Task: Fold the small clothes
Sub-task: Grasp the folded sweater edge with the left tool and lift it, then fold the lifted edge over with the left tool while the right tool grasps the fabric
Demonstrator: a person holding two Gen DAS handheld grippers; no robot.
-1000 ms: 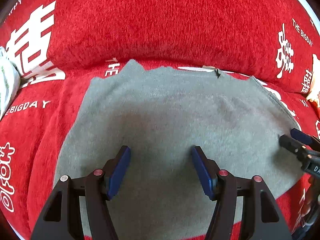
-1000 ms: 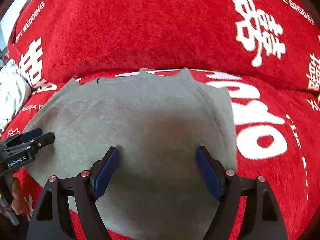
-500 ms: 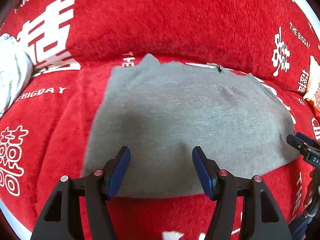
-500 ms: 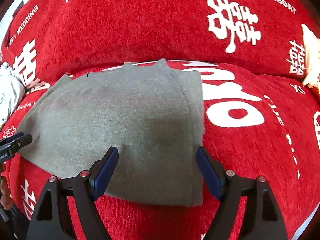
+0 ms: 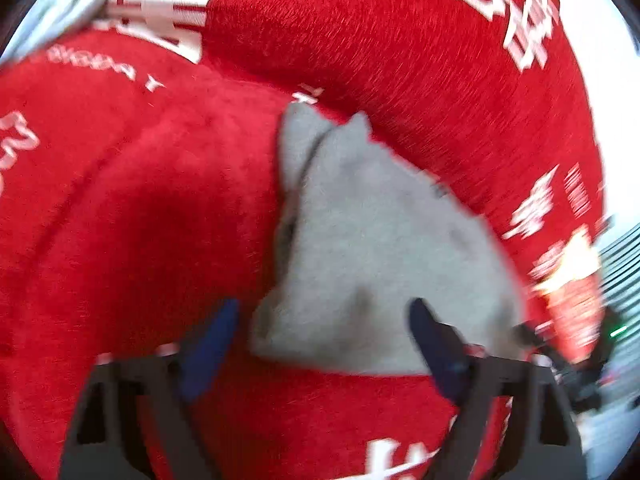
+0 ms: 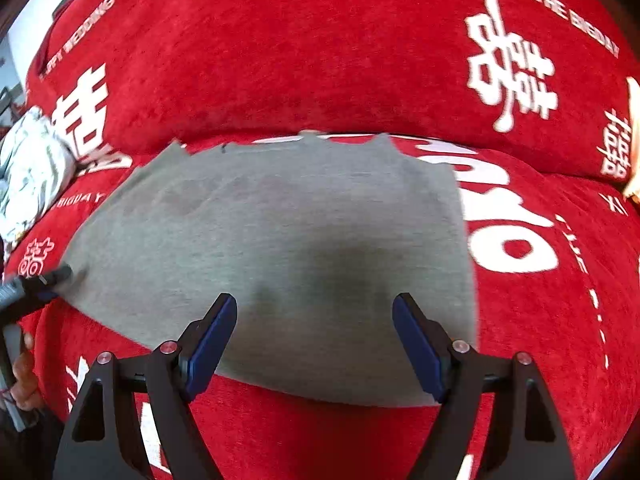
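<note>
Grey cloth waits on the red sofa

Grey cloth [image 6: 272,248] lies flat on the red sofa [image 6: 320,60], long side running left to right. The right gripper [image 6: 314,344] hangs over its near edge, jaws wide apart, holding nothing. The left gripper [image 5: 320,344] is by the cloth's left end; its jaws have just been opening, nothing pinched

Setting: a home living area. Evidence: a sofa [image 6: 320,60] with a seat and backrest under a red plush cover printed with white wedding characters and lettering; a pale patterned cushion [image 6: 28,176] lies at its far left.
</note>
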